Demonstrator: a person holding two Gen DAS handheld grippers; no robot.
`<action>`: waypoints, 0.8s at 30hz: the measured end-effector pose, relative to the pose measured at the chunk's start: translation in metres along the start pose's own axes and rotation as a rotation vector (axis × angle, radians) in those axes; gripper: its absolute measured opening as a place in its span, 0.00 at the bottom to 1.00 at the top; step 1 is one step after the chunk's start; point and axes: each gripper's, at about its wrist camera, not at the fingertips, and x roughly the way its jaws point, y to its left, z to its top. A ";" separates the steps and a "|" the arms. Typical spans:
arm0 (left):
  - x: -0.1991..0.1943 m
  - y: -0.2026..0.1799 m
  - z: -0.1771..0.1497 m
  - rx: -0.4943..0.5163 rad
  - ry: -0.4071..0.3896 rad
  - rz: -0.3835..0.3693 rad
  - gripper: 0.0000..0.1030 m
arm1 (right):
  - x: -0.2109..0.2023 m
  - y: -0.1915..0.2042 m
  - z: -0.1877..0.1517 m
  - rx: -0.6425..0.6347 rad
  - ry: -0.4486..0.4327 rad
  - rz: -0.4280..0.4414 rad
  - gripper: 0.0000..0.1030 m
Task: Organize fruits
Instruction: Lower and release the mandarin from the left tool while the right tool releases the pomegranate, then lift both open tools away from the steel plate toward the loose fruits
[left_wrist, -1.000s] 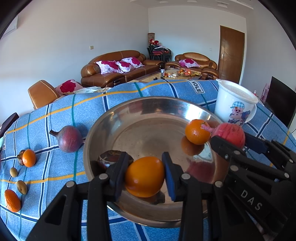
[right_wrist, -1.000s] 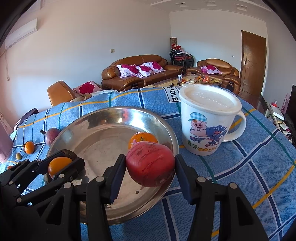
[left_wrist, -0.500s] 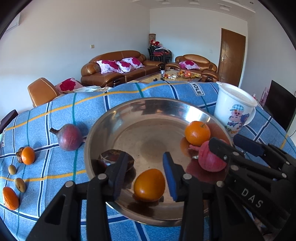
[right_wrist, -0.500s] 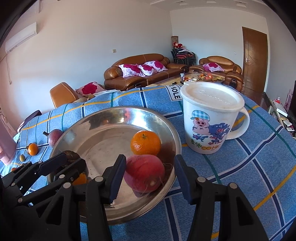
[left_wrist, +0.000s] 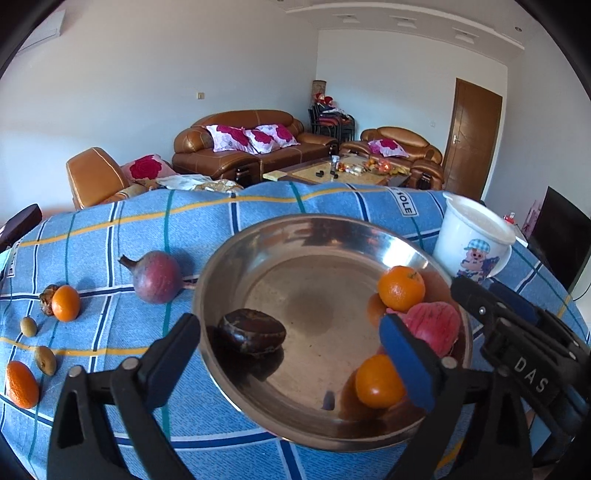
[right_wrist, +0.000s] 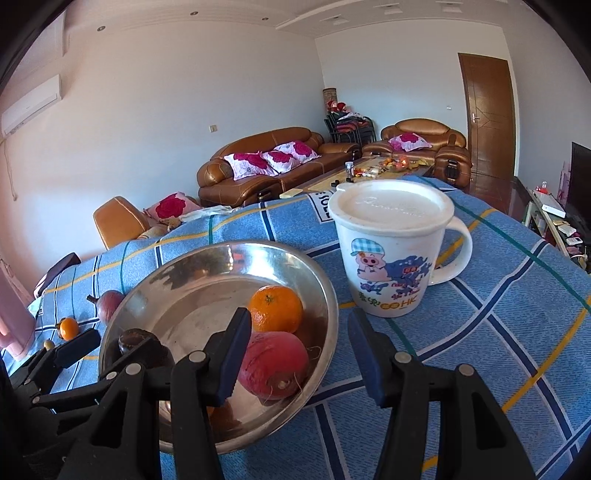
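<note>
Both our left gripper (left_wrist: 291, 347) and right gripper (right_wrist: 299, 354) stand spread and empty, the left's jaws just opened; the loose round orange (left_wrist: 378, 382) could roll against the shallow steel bowl (left_wrist: 314, 236).

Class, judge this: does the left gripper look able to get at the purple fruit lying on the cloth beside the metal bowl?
Probably yes. The left gripper is open and empty, and the purple fruit lies alone on the cloth, left of the metal bowl, with nothing over it.

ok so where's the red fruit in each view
Left wrist: red fruit at the right side of the bowl, just behind the left gripper's right finger.
Right wrist: red fruit low centre, at the bowl's near right edge, beside the right gripper's left finger.
Shared landmark: the pig mug.
</note>
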 end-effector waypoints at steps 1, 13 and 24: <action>-0.004 0.002 0.001 -0.006 -0.017 -0.005 1.00 | -0.003 -0.001 0.001 0.012 -0.022 -0.001 0.66; -0.015 0.023 0.005 -0.055 -0.067 0.050 1.00 | -0.039 -0.007 0.006 0.068 -0.299 -0.032 0.82; -0.039 0.055 0.001 -0.055 -0.143 0.188 1.00 | -0.069 0.010 -0.002 -0.014 -0.473 -0.085 0.82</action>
